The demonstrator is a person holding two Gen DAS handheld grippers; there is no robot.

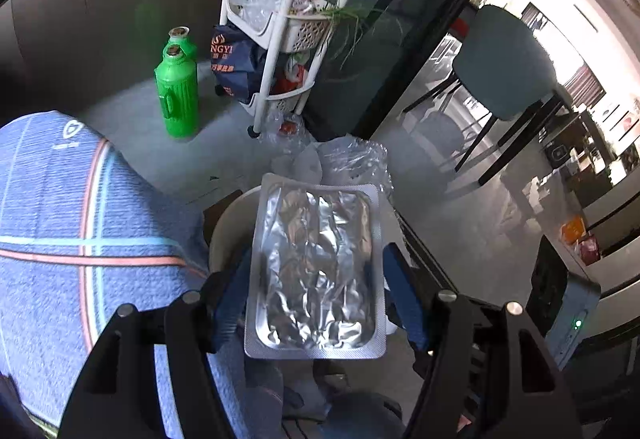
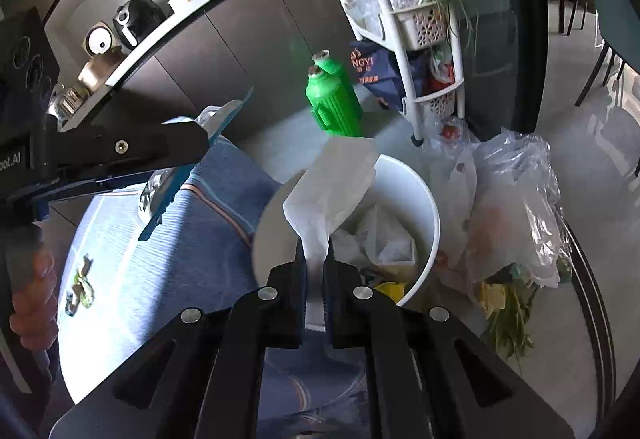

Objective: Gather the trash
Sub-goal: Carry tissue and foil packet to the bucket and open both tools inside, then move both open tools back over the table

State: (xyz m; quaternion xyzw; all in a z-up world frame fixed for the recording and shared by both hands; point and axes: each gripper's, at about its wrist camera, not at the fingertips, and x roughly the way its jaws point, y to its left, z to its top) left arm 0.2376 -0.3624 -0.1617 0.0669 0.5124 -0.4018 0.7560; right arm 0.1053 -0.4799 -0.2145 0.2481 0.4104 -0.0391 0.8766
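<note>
Disposal step: your left gripper (image 1: 316, 291) grips a foil tray (image 1: 316, 267), right gripper (image 2: 316, 263) pinches a tissue (image 2: 332, 187); release both into the bin (image 2: 420, 191) at twelve o'clock.

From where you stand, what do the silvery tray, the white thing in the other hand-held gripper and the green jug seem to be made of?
Silvery tray: thin aluminium foil by the look, shiny and crinkled with a flat pressed rim.
White thing: probably soft tissue paper or thin plastic film; matte, limp and folded.
Green jug: likely moulded plastic, glossy and ribbed, with a handle formed into its side.
</note>
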